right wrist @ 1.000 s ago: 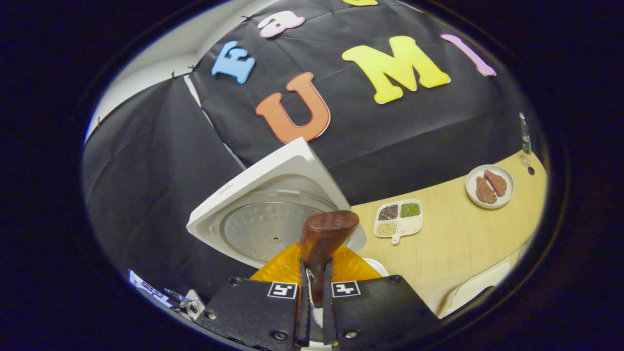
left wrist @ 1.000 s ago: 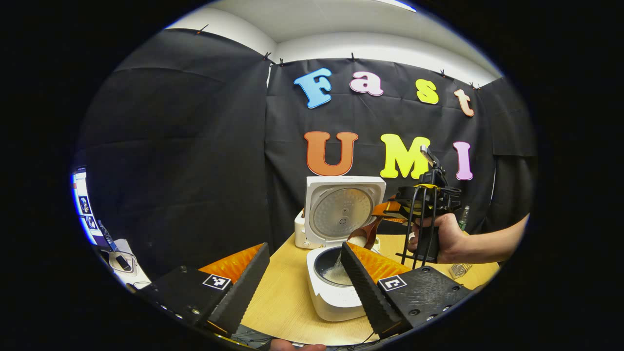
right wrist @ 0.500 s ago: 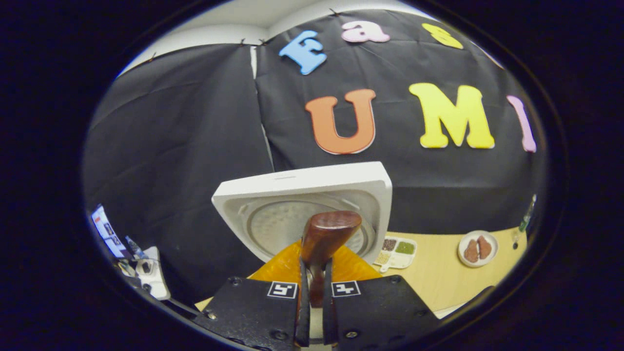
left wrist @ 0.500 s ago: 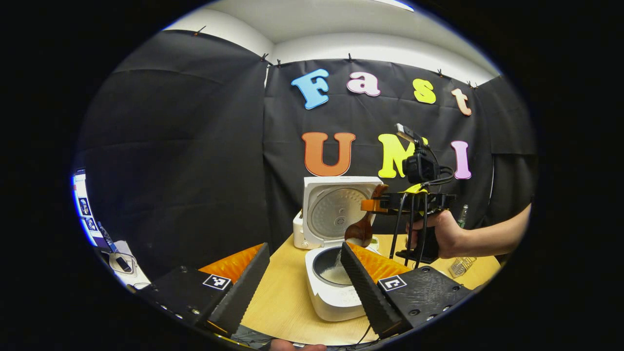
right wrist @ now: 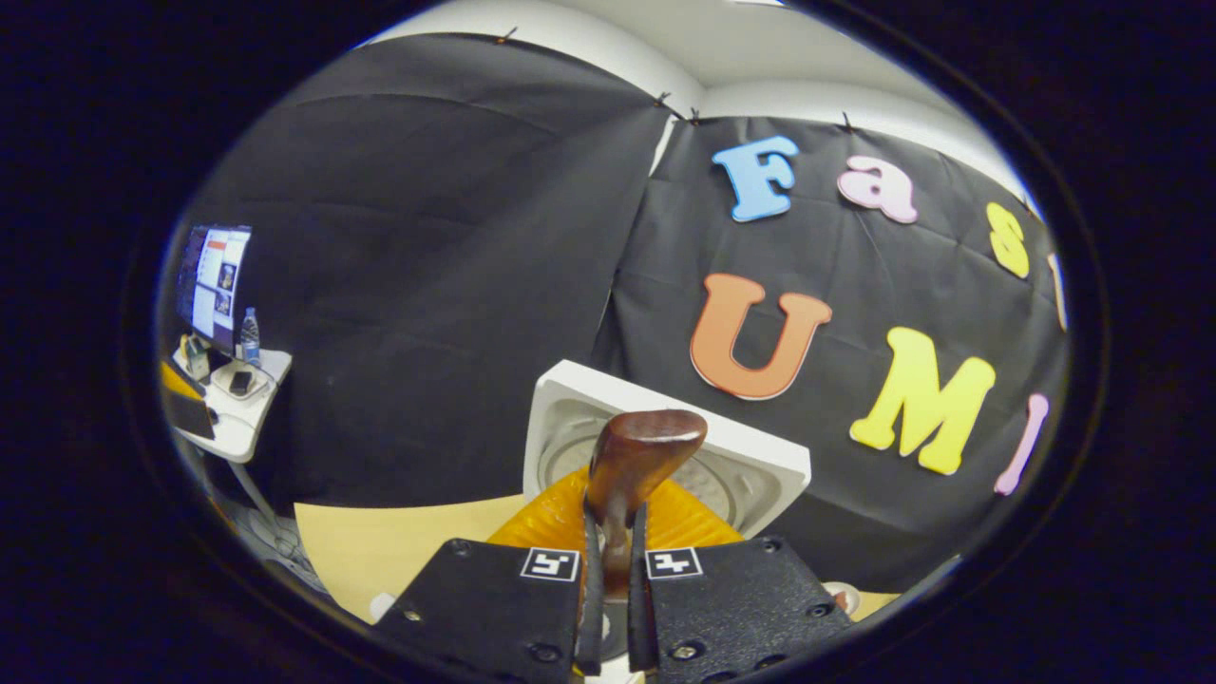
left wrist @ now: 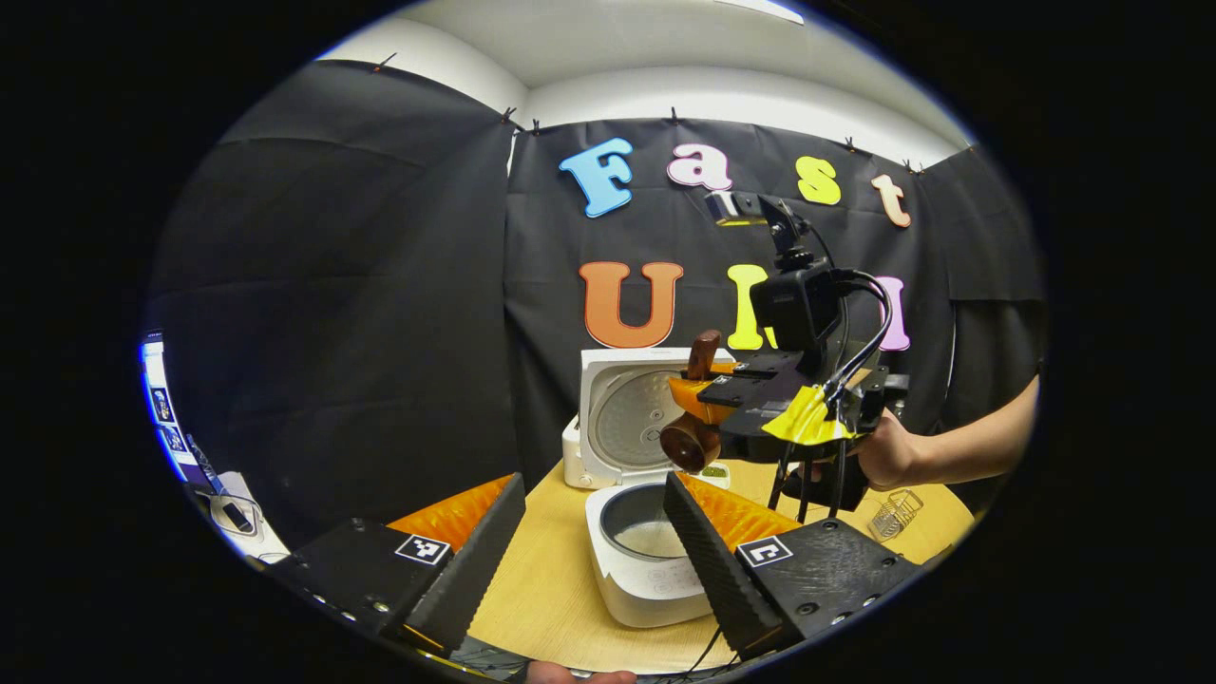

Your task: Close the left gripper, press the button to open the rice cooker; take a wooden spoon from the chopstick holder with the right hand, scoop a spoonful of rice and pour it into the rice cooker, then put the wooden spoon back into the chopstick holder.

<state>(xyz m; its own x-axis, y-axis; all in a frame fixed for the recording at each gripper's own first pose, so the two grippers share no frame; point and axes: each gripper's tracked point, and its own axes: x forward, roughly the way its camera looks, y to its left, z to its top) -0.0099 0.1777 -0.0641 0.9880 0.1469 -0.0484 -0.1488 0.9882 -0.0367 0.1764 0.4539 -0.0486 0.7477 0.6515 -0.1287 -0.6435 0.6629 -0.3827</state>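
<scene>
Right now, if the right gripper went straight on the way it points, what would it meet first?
Likely the cooker's raised lid, straight ahead of the right gripper and its spoon; depth is unclear.

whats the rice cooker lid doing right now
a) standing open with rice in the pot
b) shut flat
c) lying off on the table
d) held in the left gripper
a: in the left gripper view the rice cooker has its lid standing upright at the back, and white rice lies in the open pot.
</scene>
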